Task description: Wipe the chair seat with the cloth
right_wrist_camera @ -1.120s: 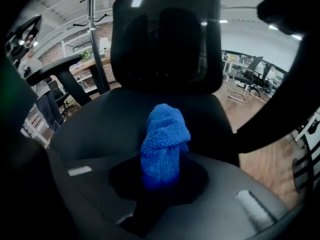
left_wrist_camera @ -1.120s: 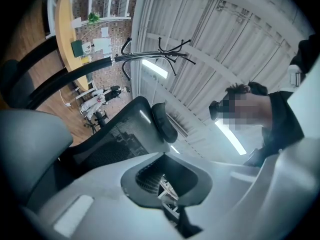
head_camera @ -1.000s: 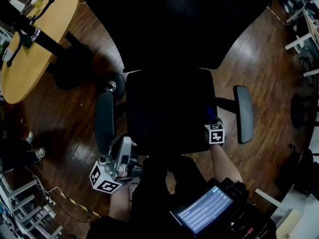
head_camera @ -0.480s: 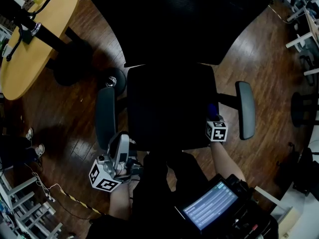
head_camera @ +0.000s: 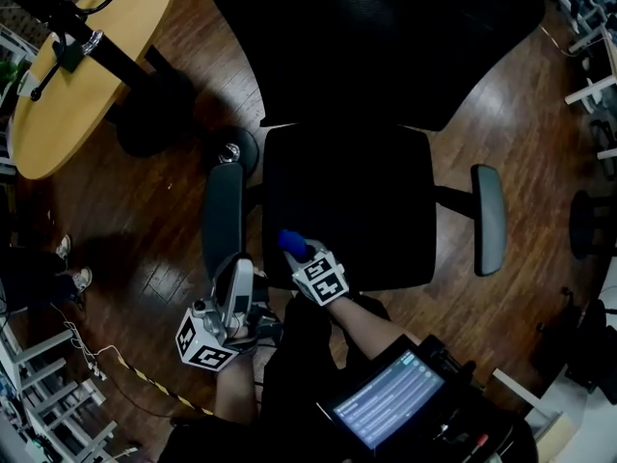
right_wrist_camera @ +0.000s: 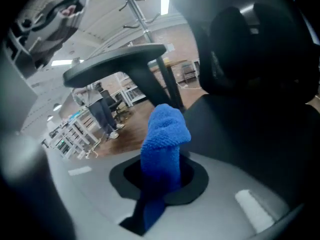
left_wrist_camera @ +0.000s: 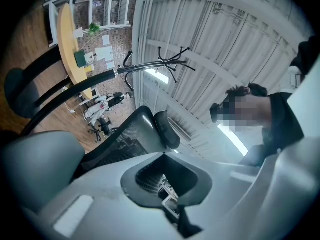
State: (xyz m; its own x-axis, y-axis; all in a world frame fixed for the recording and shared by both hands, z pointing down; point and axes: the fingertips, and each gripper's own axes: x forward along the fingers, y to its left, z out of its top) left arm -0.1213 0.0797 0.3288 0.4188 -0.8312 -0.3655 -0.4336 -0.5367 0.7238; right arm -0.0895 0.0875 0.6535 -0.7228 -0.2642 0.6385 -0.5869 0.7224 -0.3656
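The black office chair's seat (head_camera: 357, 201) fills the middle of the head view, with its tall back (head_camera: 376, 37) beyond it. My right gripper (head_camera: 299, 255) is at the seat's front left corner, shut on a blue cloth (head_camera: 291, 243) that sticks out past its tips. In the right gripper view the blue cloth (right_wrist_camera: 163, 143) stands up between the jaws, with the dark seat (right_wrist_camera: 250, 134) to its right. My left gripper (head_camera: 236, 297) hangs off the seat, below the left armrest (head_camera: 223, 218). It is shut and holds nothing (left_wrist_camera: 169, 196).
The right armrest (head_camera: 490, 218) flanks the seat. A round wooden table (head_camera: 67, 95) with a black stand (head_camera: 92, 44) is at the back left. A tablet screen (head_camera: 386, 405) sits near my body. White furniture legs (head_camera: 590, 90) line the right edge. Someone's shoes (head_camera: 72, 280) show at far left.
My right gripper has swept with the blue cloth from the seat's front right edge across to its front left corner. The left gripper has stayed put.
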